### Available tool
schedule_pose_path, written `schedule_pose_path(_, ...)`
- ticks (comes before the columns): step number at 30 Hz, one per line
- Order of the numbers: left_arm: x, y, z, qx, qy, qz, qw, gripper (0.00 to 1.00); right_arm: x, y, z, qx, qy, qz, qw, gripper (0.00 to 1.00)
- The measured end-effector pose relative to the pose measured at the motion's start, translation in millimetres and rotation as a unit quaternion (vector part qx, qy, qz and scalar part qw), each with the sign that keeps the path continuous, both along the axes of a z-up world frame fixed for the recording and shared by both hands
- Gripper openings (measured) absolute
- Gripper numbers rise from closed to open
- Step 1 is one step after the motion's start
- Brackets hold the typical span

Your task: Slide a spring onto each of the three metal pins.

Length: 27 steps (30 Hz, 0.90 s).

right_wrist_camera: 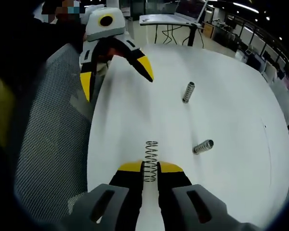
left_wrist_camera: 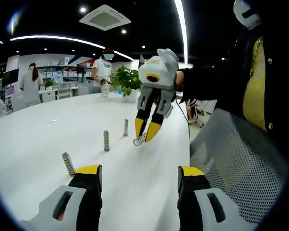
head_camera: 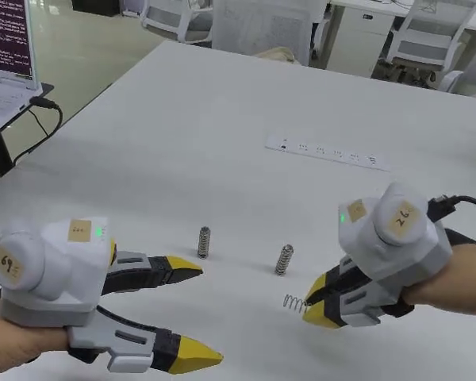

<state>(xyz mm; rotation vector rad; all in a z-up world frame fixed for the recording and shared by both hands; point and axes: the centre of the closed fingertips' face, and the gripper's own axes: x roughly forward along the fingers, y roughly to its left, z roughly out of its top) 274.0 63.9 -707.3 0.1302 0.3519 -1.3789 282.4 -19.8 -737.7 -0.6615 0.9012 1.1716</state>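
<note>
My right gripper [head_camera: 311, 305] [right_wrist_camera: 151, 168] is shut on one end of a thin loose spring [head_camera: 295, 302] [right_wrist_camera: 151, 156], holding it just above the white table [head_camera: 246, 127]. Two pins wearing springs stand mid-table, one on the left [head_camera: 204, 242] [right_wrist_camera: 188, 92] and one nearer the right gripper [head_camera: 283, 259] [right_wrist_camera: 203, 146]. The left gripper view shows a bare metal pin [left_wrist_camera: 125, 127] just left of the held spring [left_wrist_camera: 139, 140] and the right gripper [left_wrist_camera: 148, 132]. My left gripper [head_camera: 192, 311] [left_wrist_camera: 139, 171] [right_wrist_camera: 116, 79] is open with nothing between its jaws, at the table's near-left edge.
A white power strip [head_camera: 327, 152] lies further back on the table. A laptop [head_camera: 4, 48] sits on a side stand at far left. Office chairs [head_camera: 416, 36] stand beyond the far edge. People stand in the background of the left gripper view.
</note>
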Motion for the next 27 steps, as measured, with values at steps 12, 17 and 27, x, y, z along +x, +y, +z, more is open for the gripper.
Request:
schedule_pose_path(12, 1.8, -7.8, 12.3, -0.003, -0.017, -0.012, 0.9998, 0.47, 1.3, 38.9, 13.8, -0.006, -0.008, 0.063, 0.9980, 0.08)
schedule_pose_path(17, 2.7, -13.5, 15.6, -0.002, -0.025, -0.021, 0.9995, 0.43, 0.1, 45.2, 20.0, -0.008, -0.012, 0.077, 0.9970, 0.08)
schedule_pose_path(27, -0.1, -19.3, 19.6, -0.002, -0.036, -0.040, 0.9985, 0.28, -4.5, 54.8, 30.9, -0.007, -0.021, 0.101, 0.9946, 0.08)
